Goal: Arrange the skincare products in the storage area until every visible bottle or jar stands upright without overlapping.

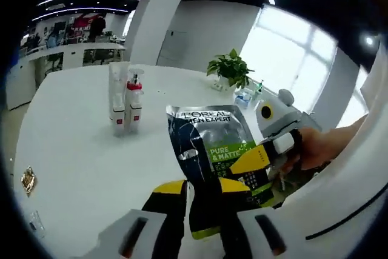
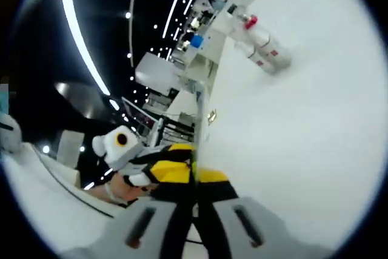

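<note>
Both grippers are clamping one flat L'Oreal pouch [image 1: 209,150] above the desk [image 1: 79,150]: the left gripper [image 1: 203,207] is pinching its bottom edge, the right gripper [image 1: 273,150] is gripping its side. In the right gripper view, the right gripper [image 2: 195,201] is clenched on the pouch seen edge-on [image 2: 199,131]. Ahead of the left gripper, well apart, two white bottles [image 1: 126,108] are standing upright, touching or just beside each other. Judgement: bottles look done; the pouch is not yet placed, so the task is roughly midway.
</note>
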Available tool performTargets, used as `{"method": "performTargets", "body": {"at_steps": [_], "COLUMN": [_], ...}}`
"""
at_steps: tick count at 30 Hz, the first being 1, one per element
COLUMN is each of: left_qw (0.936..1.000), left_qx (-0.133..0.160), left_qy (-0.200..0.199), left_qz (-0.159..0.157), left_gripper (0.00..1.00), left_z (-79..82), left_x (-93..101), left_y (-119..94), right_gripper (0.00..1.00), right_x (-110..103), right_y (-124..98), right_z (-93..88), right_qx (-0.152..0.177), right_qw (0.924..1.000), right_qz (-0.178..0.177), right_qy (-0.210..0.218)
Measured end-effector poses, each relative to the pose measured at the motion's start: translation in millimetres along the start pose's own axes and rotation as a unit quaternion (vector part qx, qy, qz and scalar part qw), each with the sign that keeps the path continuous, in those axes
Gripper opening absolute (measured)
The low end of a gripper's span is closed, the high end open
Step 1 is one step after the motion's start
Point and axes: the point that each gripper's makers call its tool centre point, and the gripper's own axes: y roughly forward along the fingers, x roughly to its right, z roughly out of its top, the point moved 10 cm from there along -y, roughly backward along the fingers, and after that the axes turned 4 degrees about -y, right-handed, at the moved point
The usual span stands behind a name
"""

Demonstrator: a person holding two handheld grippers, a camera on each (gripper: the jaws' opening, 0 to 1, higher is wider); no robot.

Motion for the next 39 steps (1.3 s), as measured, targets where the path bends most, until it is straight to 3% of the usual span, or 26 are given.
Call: {"method": "performTargets", "body": {"at_steps": [4, 8, 10, 12, 14, 15, 16, 20, 22, 24, 25, 27, 29, 30, 31, 34, 39], "left_qw": [0.9959, 0.9886, 0.9839, 0.9737, 0.9701, 0.9624, 0.9597, 0.9539, 0.9454, 0.9412, 0.933, 0.9228, 0.917, 0.9083, 0.9051, 0.9125, 0.9109], "left_qx": [0.017, 0.023, 0.028, 0.034, 0.04, 0.054, 0.057, 0.066, 0.079, 0.088, 0.104, 0.125, 0.134, 0.146, 0.149, 0.133, 0.116], "left_qy": [-0.077, -0.116, -0.134, -0.18, -0.191, -0.209, -0.216, -0.233, -0.257, -0.268, -0.29, -0.311, -0.323, -0.339, -0.344, -0.332, -0.332], "left_qz": [-0.044, -0.094, -0.115, -0.135, -0.145, -0.165, -0.171, -0.178, -0.184, -0.186, -0.186, -0.19, -0.193, -0.196, -0.2, -0.199, -0.216], "left_gripper": [0.29, 0.28, 0.24, 0.21, 0.16, 0.12, 0.06, 0.02, 0.02, 0.02, 0.01, 0.01, 0.01, 0.01, 0.01, 0.01, 0.01], "left_z": [-2.4, -4.2, -5.2, -7.8, -8.1, -7.0, -6.5, -3.9, -1.9, -0.7, 1.3, 2.7, 3.9, 5.3, 5.6, 7.5, 7.5], "left_x": [-4.9, -4.3, -4.2, -5.5, -6.6, -7.5, -7.4, -5.5, -6.5, -6.7, -8.0, -11.9, -12.3, -13.7, -14.2, -14.7, -13.9], "left_y": [-3.4, -5.4, -6.2, -6.2, -7.5, -10.0, -10.4, -8.5, -7.2, -7.2, -7.8, -9.0, -10.3, -11.9, -12.5, -13.9, -15.3], "right_gripper": [0.0, 0.0, 0.0, 0.0, 0.01, 0.01, 0.01, 0.01, 0.02, 0.04, 0.07, 0.08, 0.08, 0.08, 0.1, 0.14, 0.14], "right_x": [-7.1, -10.4, -11.3, -11.5, -10.4, -9.7, -9.0, -9.1, -9.1, -9.6, -9.4, -9.0, -8.6, -8.4, -8.3, -8.2, -6.6], "right_y": [2.4, 3.4, 3.8, 4.1, 3.5, 1.8, 1.3, 0.7, 0.8, 1.6, 2.5, 5.4, 9.3, 11.1, 12.6, 14.7, 16.2], "right_z": [-0.3, 0.0, -0.1, -0.2, -0.3, -0.5, -0.5, 2.4, 6.9, 10.1, 13.0, 17.2, 20.0, 20.8, 21.6, 26.9, 41.7], "right_qx": [-0.022, -0.026, -0.027, -0.028, -0.029, -0.026, -0.025, -0.011, 0.004, 0.016, 0.024, 0.032, 0.034, 0.034, 0.035, 0.052, 0.089], "right_qw": [0.9992, 0.9978, 0.9973, 0.9967, 0.9967, 0.9967, 0.9967, 0.9964, 0.9959, 0.9949, 0.994, 0.9931, 0.9926, 0.9925, 0.9926, 0.9918, 0.9881], "right_qz": [0.031, 0.057, 0.065, 0.073, 0.074, 0.076, 0.076, 0.084, 0.091, 0.1, 0.106, 0.113, 0.116, 0.117, 0.115, 0.116, 0.123], "right_qy": [-0.016, -0.023, -0.022, -0.02, -0.018, -0.015, -0.011, -0.008, -0.006, 0.0, 0.006, 0.012, 0.014, 0.015, 0.015, 0.015, 0.025]}}
